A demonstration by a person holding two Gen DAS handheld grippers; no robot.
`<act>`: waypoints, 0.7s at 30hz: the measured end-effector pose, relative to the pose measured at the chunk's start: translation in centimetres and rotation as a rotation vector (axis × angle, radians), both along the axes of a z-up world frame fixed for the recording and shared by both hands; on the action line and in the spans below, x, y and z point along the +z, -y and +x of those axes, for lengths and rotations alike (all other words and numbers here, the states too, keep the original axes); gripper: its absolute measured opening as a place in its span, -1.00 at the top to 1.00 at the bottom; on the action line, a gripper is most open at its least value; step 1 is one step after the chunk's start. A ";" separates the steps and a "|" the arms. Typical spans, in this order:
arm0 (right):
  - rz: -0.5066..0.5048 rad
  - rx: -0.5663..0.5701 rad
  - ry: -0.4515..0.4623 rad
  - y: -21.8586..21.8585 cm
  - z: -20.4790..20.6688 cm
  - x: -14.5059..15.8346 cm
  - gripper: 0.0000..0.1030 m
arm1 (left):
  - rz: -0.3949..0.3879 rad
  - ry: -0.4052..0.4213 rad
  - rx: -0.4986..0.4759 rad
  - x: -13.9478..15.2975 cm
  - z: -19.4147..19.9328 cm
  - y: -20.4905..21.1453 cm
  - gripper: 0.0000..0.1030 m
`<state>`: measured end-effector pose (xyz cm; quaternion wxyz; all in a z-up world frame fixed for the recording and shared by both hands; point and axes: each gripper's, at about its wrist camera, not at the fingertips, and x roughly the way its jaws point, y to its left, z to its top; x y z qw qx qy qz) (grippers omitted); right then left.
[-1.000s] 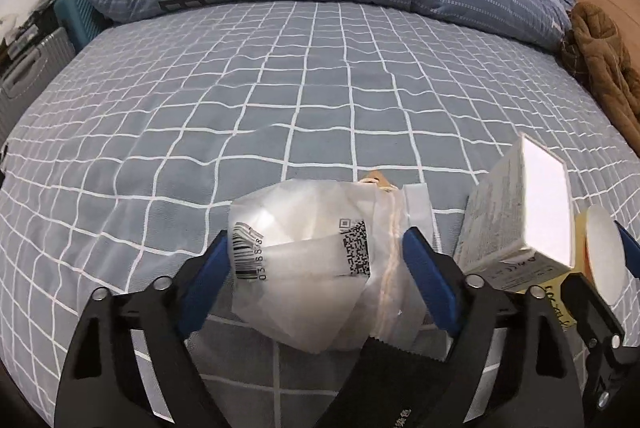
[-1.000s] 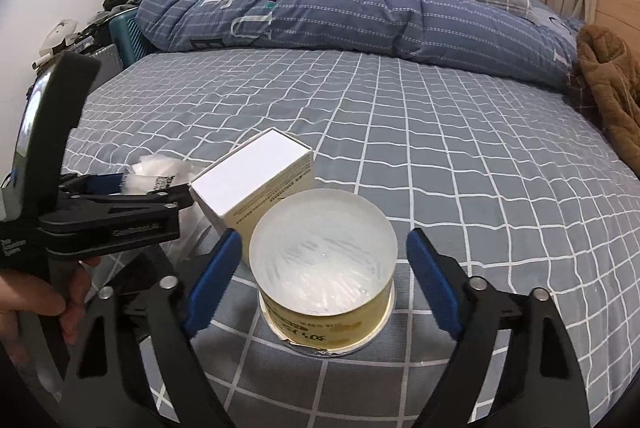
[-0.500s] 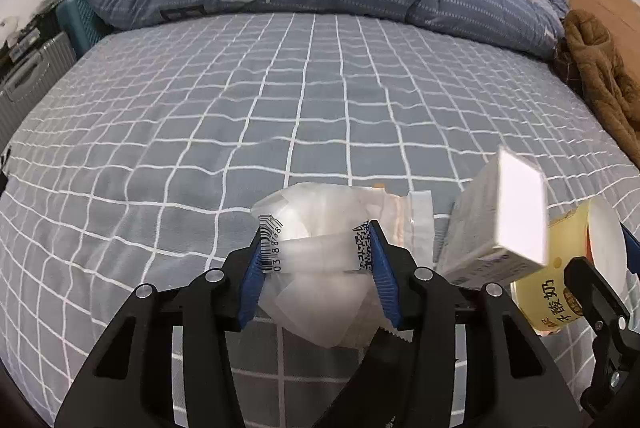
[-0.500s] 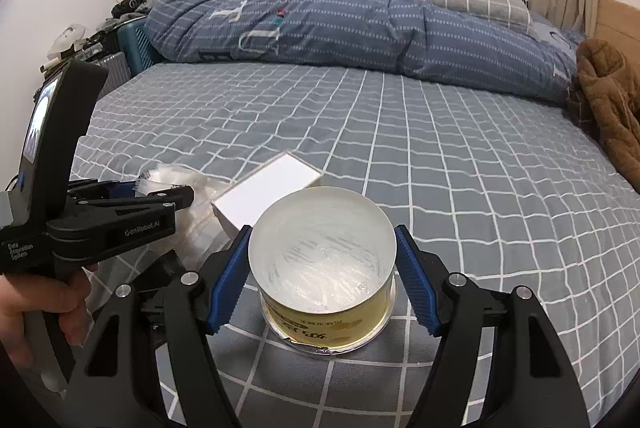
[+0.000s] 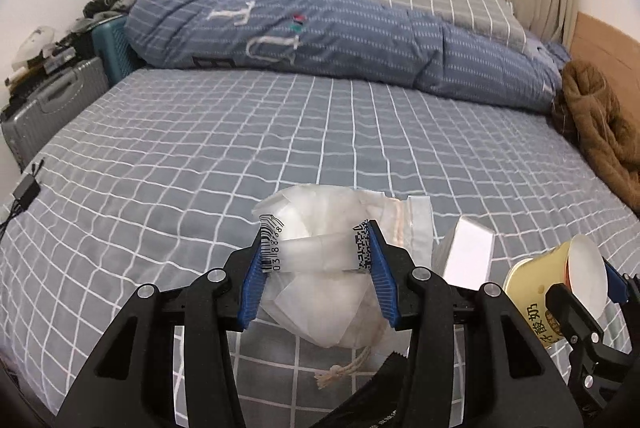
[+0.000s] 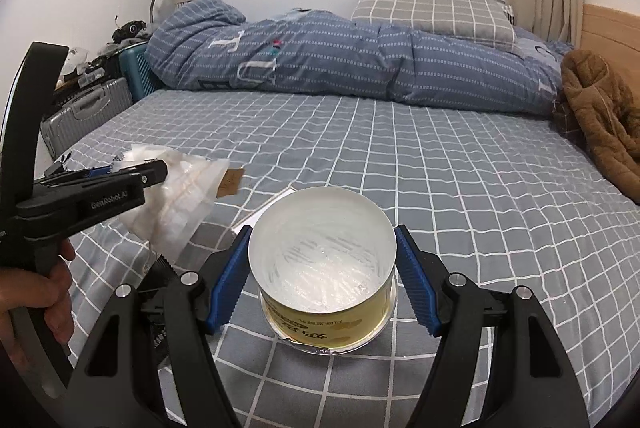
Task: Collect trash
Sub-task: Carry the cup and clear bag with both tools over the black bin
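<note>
A: Report the nearest hardware first.

B: Left gripper (image 5: 318, 264) — jaws drawn partway in, both blue pads pressed against a crumpled translucent plastic bag (image 5: 328, 292) bearing a barcode label. The bag hangs between the pads, clear of the bedsheet (image 5: 240, 148); a knotted string (image 5: 340, 372) dangles from its underside.

A: And the other unit?

B: Right gripper (image 6: 322, 280) — jaws a little over half open, pads clamped on opposite sides of a yellow yogurt cup (image 6: 324, 280). The cup's mouth faces the camera; the inside is white and smeared. In the right wrist view, a hand (image 6: 36, 300) grips the left tool's handle at the frame's left edge.

A: Anything else near the two tools?

B: A white carton box (image 5: 468, 256) lies on the sheet between them, just behind the cup. A small brown tag (image 6: 231, 184) shows beside the bag.

A: Farther back?

B: A rolled blue quilt (image 5: 340, 40) lies across the far side of the bed, a grey checked pillow (image 6: 432, 10) behind it. A brown fleece garment (image 6: 600, 116) lies at the right edge. A grey suitcase (image 5: 52, 104) stands at the left, beside the bed.
</note>
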<state>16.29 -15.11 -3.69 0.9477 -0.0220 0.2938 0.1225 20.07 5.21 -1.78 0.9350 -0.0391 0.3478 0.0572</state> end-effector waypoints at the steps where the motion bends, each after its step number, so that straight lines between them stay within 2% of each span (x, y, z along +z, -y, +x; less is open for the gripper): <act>1: -0.002 -0.003 0.010 0.1 -0.3 0.3 -0.30 | 0.000 0.010 0.001 0.4 -0.3 0.0 0.11; 12: 0.021 -0.007 0.056 0.9 -1.9 2.7 -0.30 | 0.004 0.069 0.000 3.6 -3.0 0.6 0.11; 21: 0.022 0.003 0.052 1.1 -3.8 3.5 -0.30 | 0.011 0.028 -0.030 3.2 -5.6 1.9 0.11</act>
